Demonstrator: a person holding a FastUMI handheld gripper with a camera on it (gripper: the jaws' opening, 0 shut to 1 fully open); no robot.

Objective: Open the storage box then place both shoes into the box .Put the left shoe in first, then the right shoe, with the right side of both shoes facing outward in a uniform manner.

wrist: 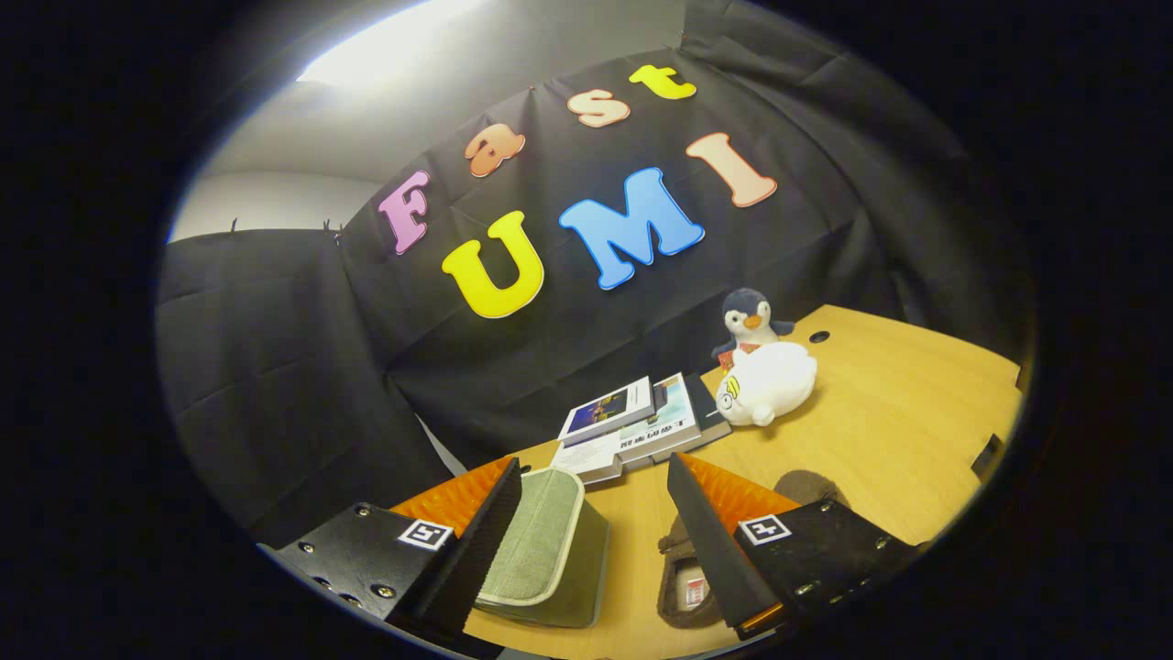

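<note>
gripper: held low and tilted over the light wooden table, fingers spread, pinching nothing
between fingers: sage-green fabric storage box, lid closed
by right finger: brown fuzzy shoe

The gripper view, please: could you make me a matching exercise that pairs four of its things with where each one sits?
Things:
1. green storage box
2. brown shoe
3. stack of books
4. toy penguin

Places:
A. behind the white plush toy
B. against the left finger of the open tool
C. beside the right finger
D. beyond the fingers, left of the white plush

Pairs: 1-B, 2-C, 3-D, 4-A
</note>
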